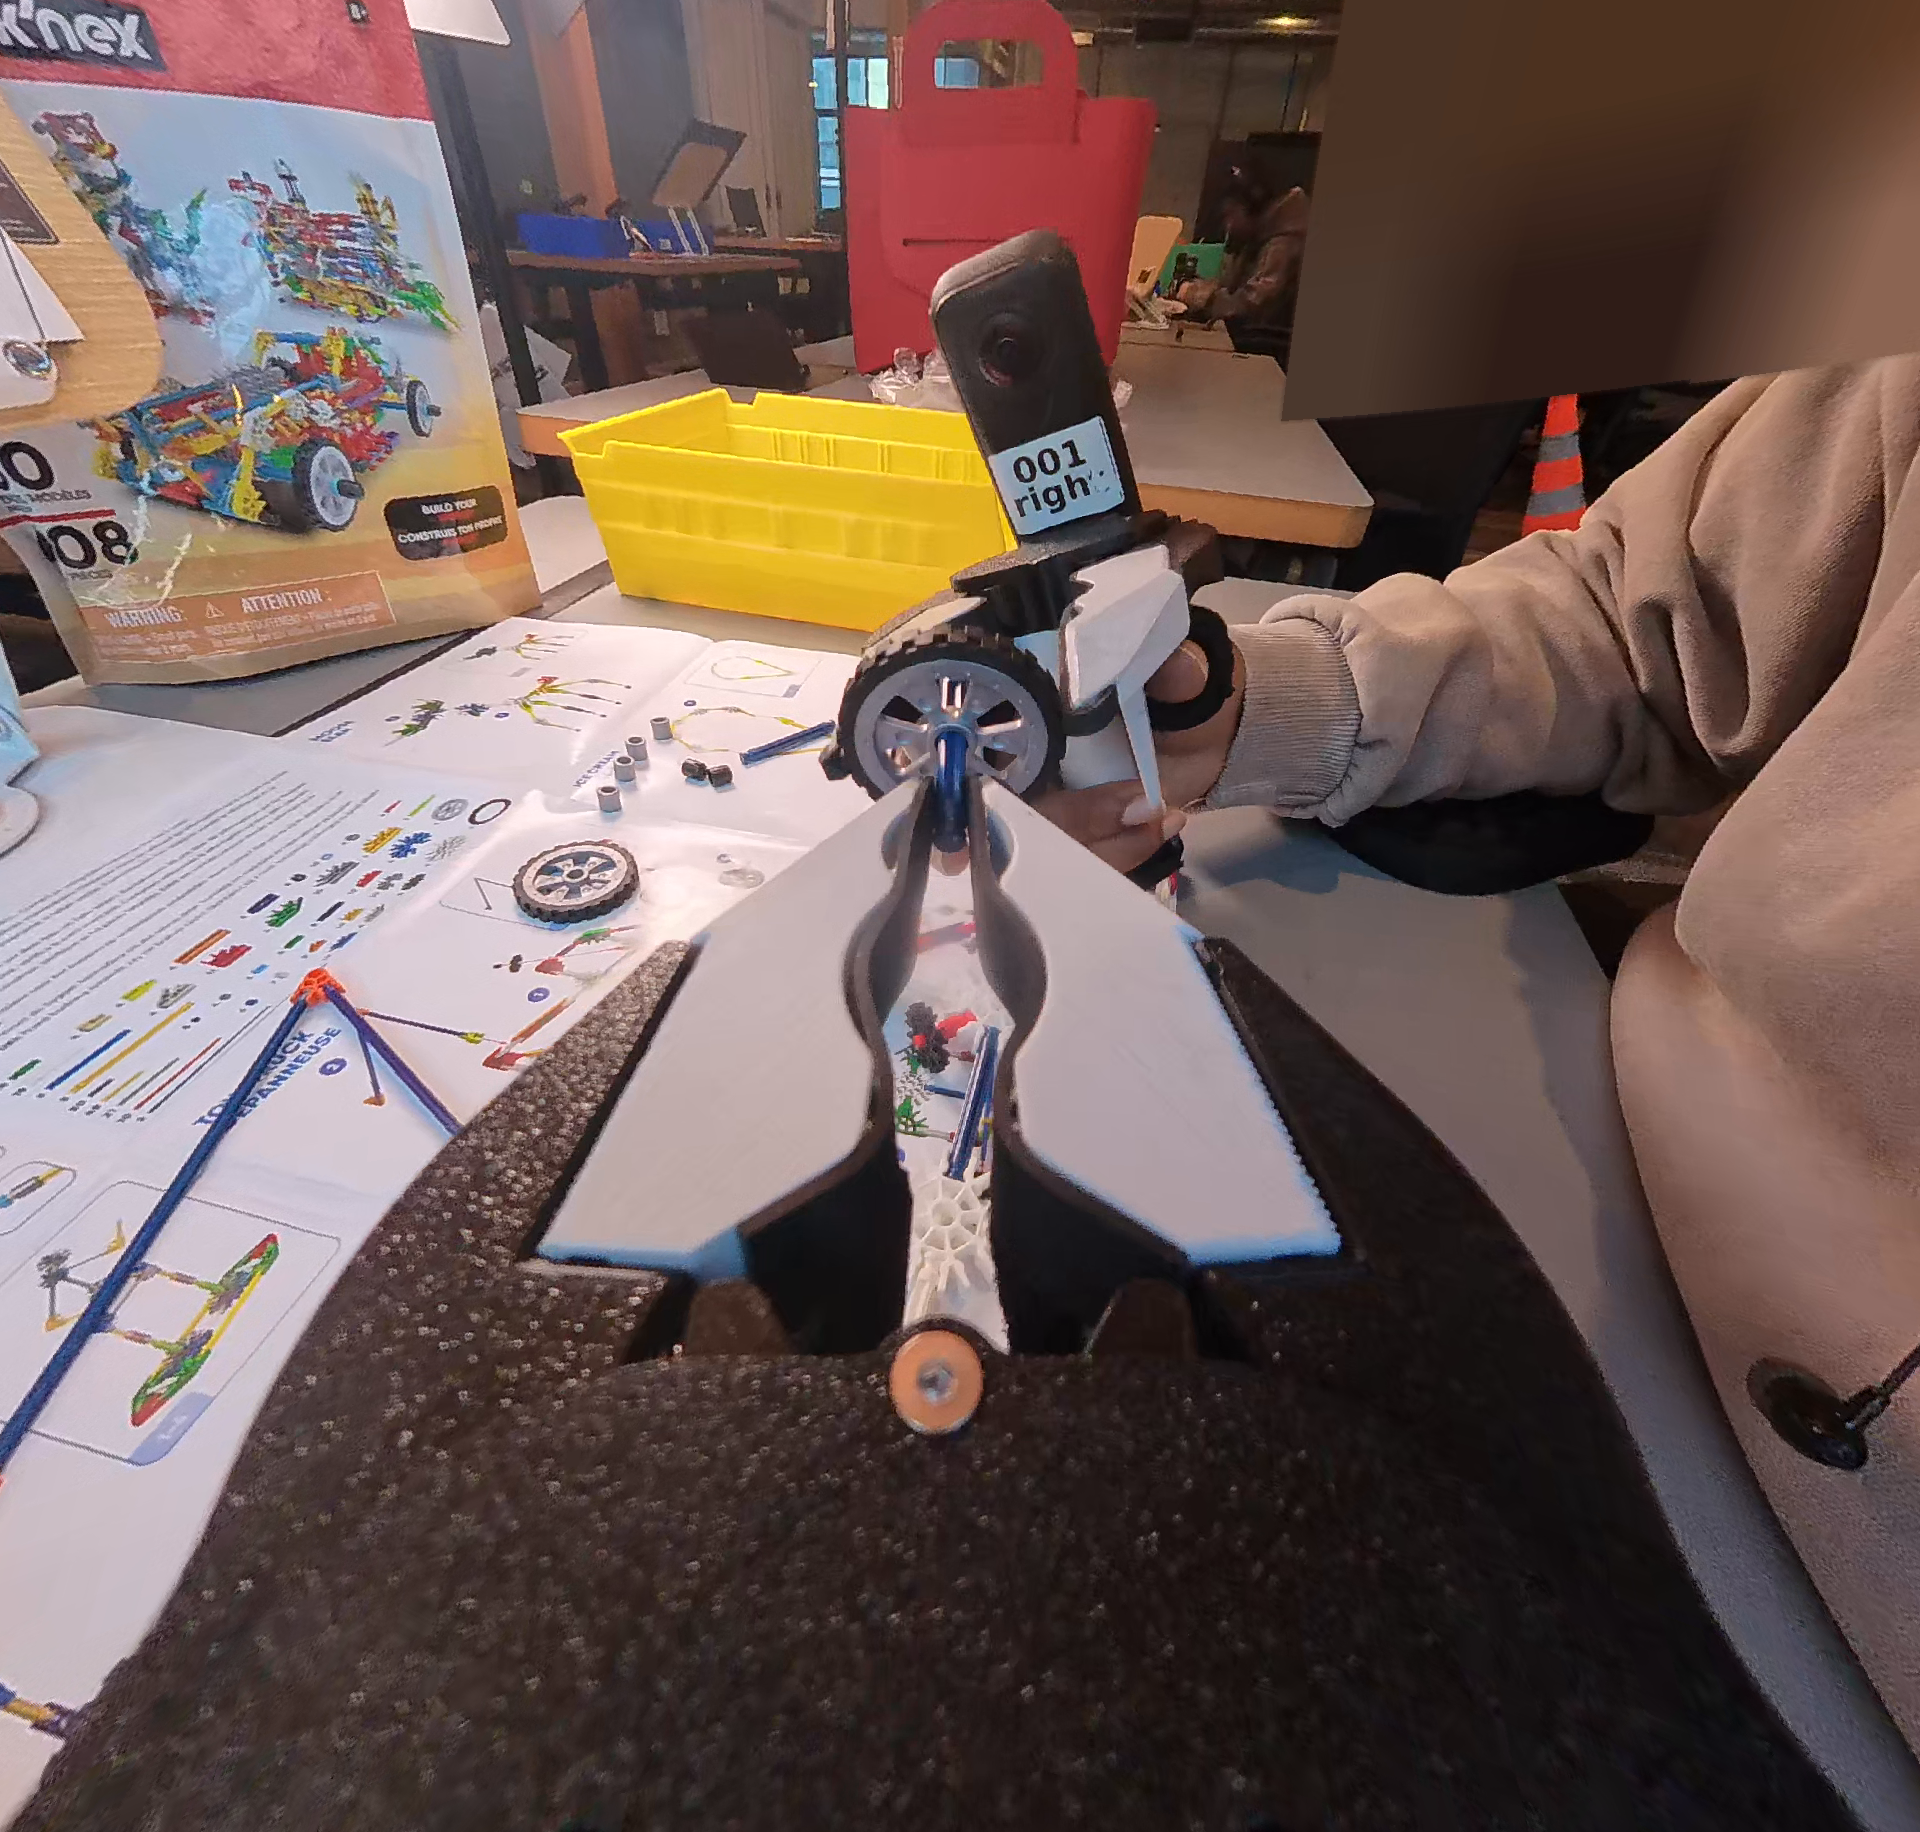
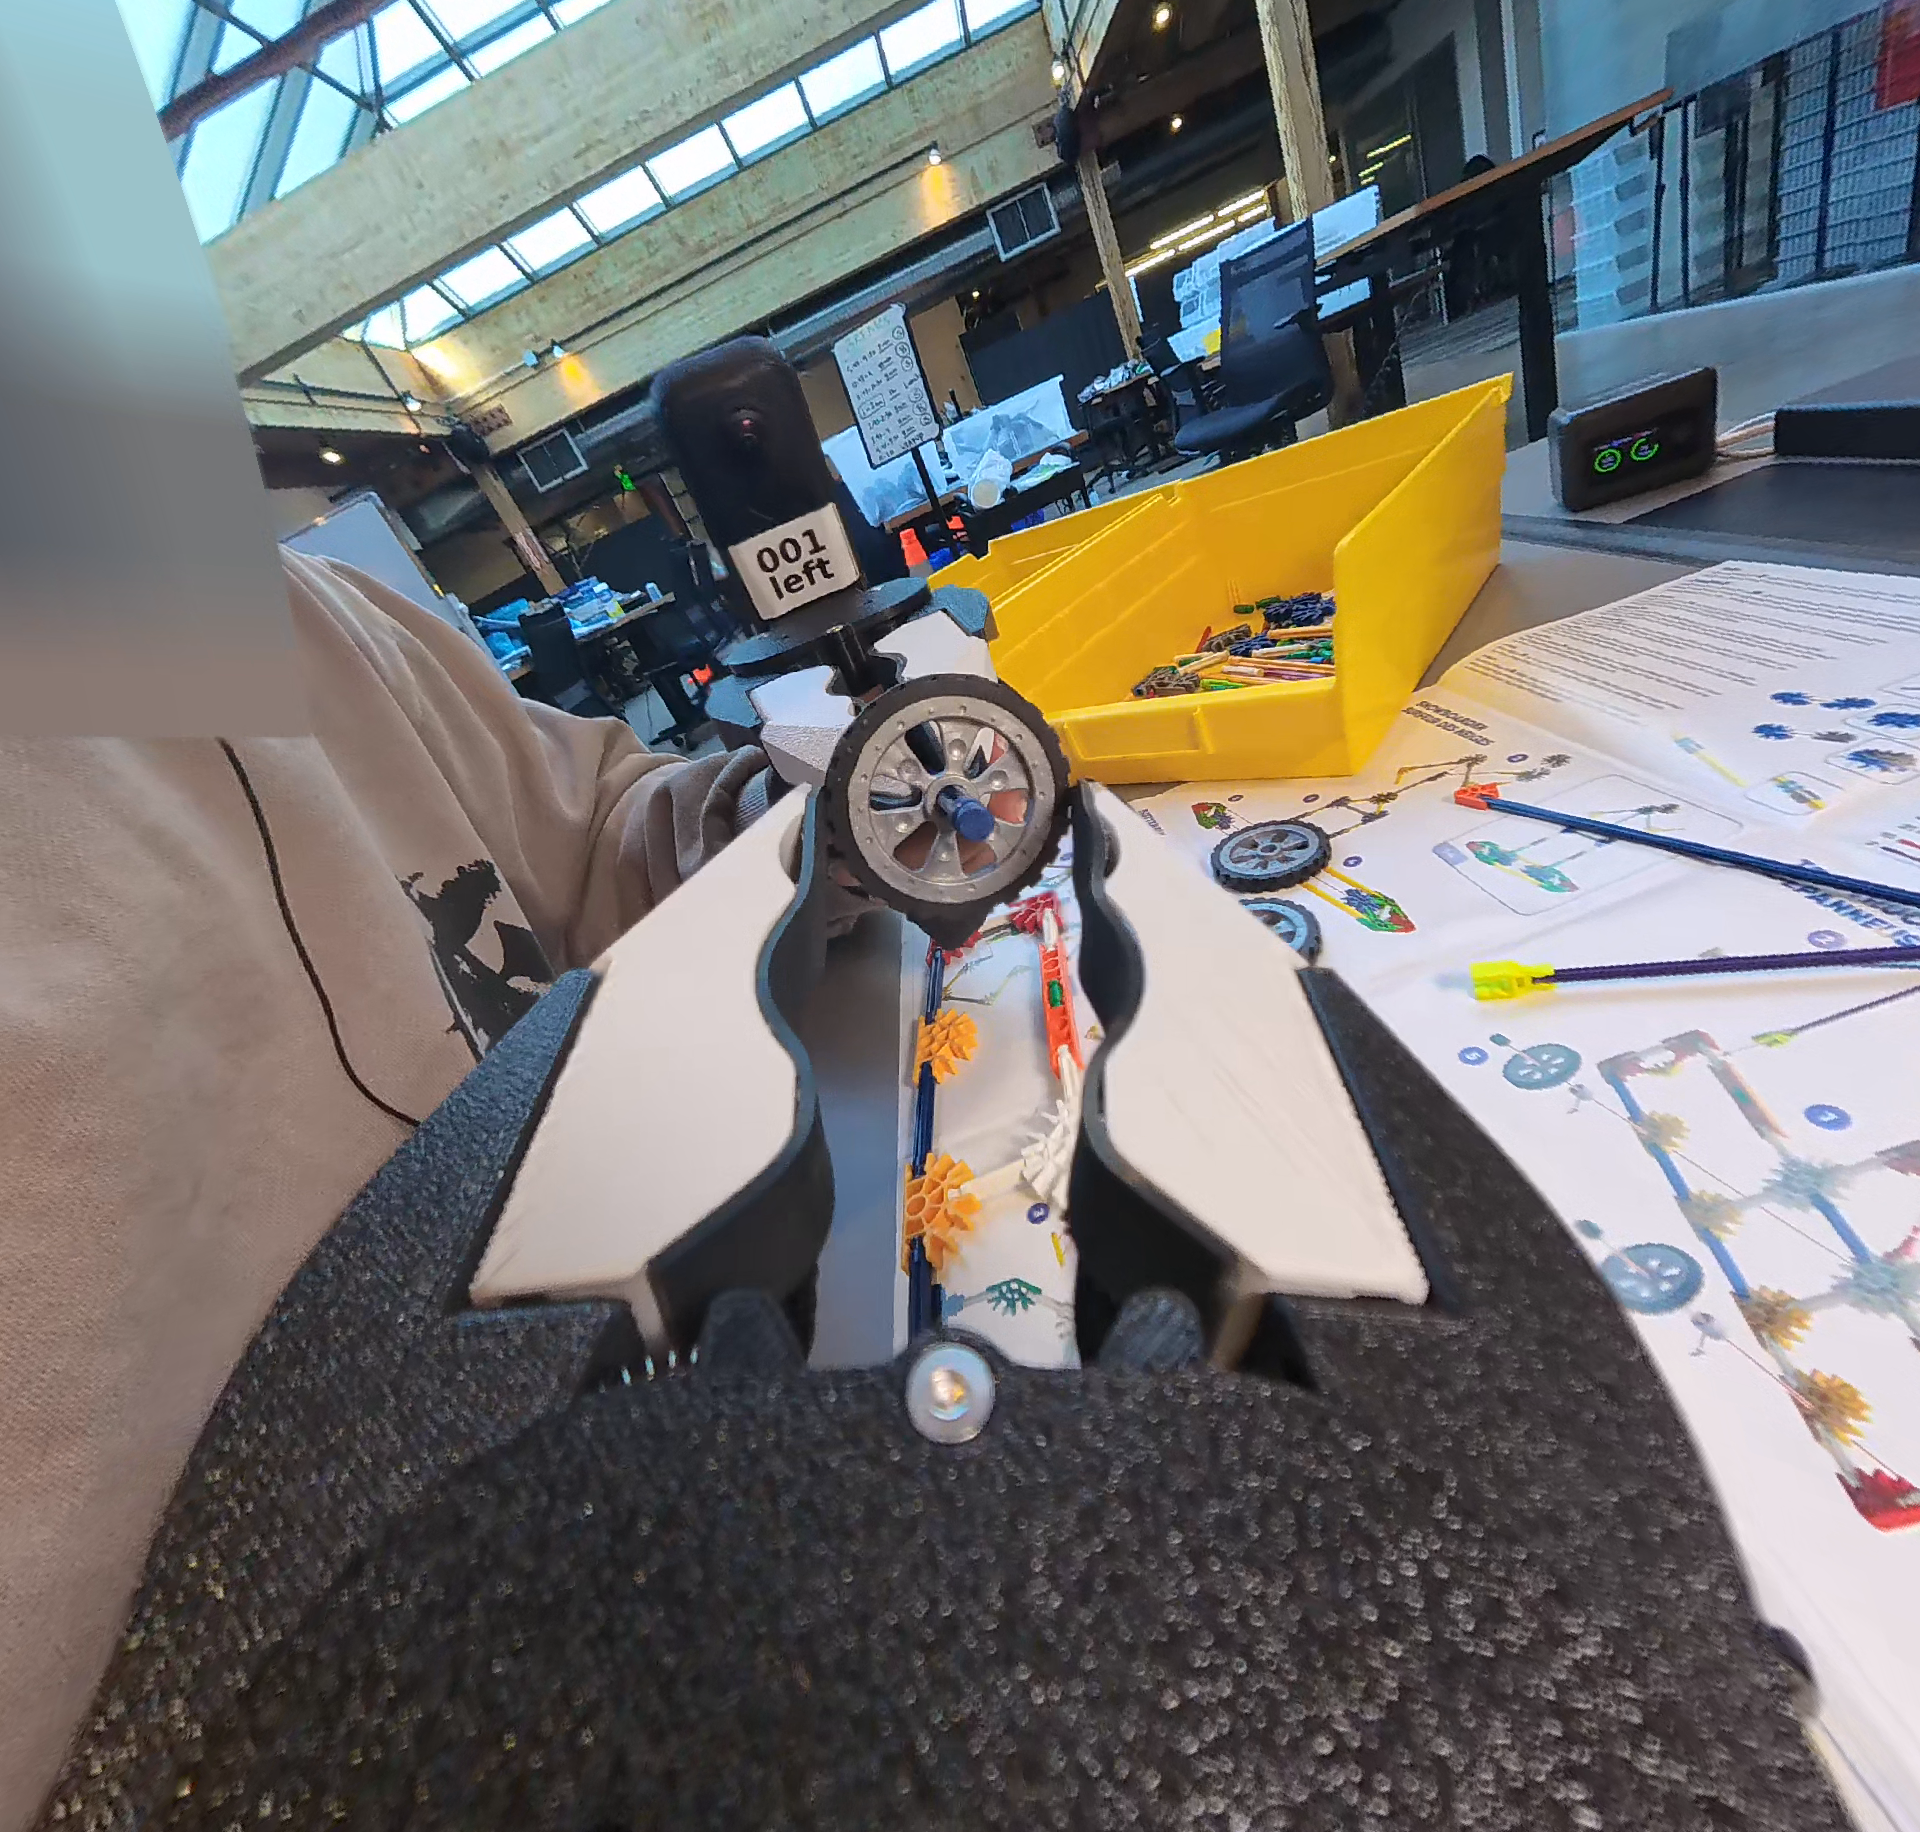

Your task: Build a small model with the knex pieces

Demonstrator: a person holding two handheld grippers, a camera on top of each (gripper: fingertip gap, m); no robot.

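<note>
My right gripper (image 2: 945, 832) is shut on a black-tyred wheel (image 2: 951, 816) with a silver hub, held upright above the table by its tyre. A short blue rod (image 2: 968, 818) sticks through the hub. My left gripper (image 1: 948, 808) is shut on the other end of that blue rod (image 1: 948, 780), right against the wheel (image 1: 951, 728). The two grippers face each other, tips almost touching. Under them on the sheet lies a partly built frame with orange and white connectors (image 2: 940, 1200).
A yellow bin (image 2: 1382, 639) with loose pieces stands behind. An instruction sheet (image 1: 208, 899) covers the table, with a second wheel (image 1: 575, 880), small grey spacers (image 1: 634, 754) and long blue rods (image 1: 208, 1159) on it. A set's box (image 1: 260, 328) stands at the left, a red bag (image 1: 987, 172) behind. My left and right fingertips are right by each other.
</note>
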